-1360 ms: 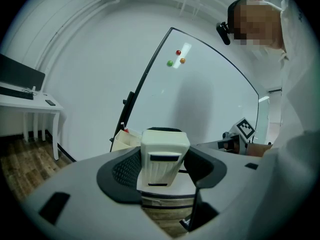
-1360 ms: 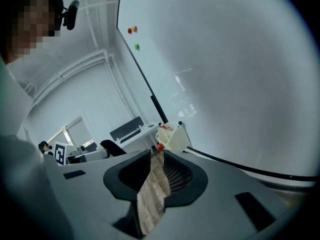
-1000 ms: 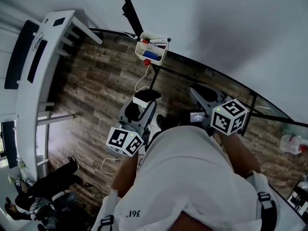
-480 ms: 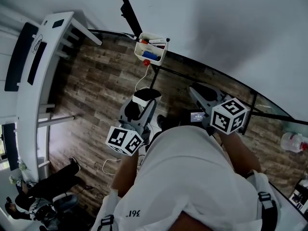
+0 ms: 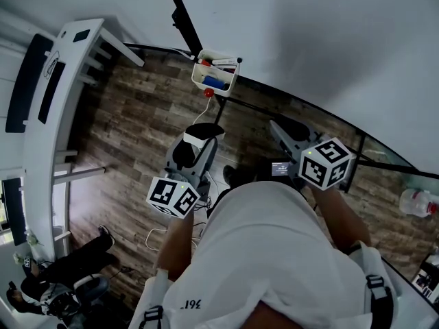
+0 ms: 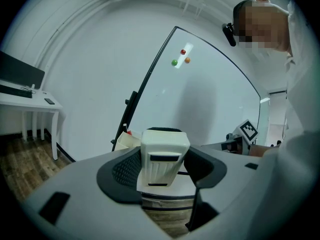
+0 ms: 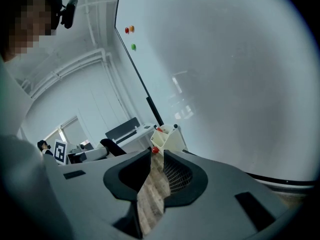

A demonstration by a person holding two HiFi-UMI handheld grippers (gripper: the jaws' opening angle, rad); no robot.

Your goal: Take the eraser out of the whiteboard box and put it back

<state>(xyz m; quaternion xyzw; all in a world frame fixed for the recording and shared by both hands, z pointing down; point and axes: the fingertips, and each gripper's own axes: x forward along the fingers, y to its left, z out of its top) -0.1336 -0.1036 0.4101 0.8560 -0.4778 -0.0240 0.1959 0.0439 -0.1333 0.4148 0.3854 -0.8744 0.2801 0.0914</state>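
The white whiteboard box [image 5: 216, 72] hangs on the lower edge of the whiteboard [image 5: 315, 40], with markers and a blue item inside. My left gripper [image 5: 197, 138] is shut on the white eraser [image 5: 201, 131], held in the air below and short of the box. Seen from the left gripper view, the eraser [image 6: 164, 156] stands between the black pads of the left gripper [image 6: 162, 160], and the box [image 6: 125, 140] shows just beyond to the left. My right gripper [image 5: 284, 131] hangs to the right, jaws nearly together and empty. The right gripper view shows that gripper [image 7: 157, 156] facing the box [image 7: 167, 136].
A red ball [image 5: 209, 92] dangles under the box. A white desk [image 5: 58, 94] stands at the left on the wood floor. A seated person [image 5: 62, 279] is at the lower left. A plastic bottle [image 5: 415, 204] lies at the right. Coloured magnets [image 6: 180, 58] stick to the whiteboard.
My left gripper has shifted slightly left and away from me with the eraser still in it. The right gripper has stayed put.
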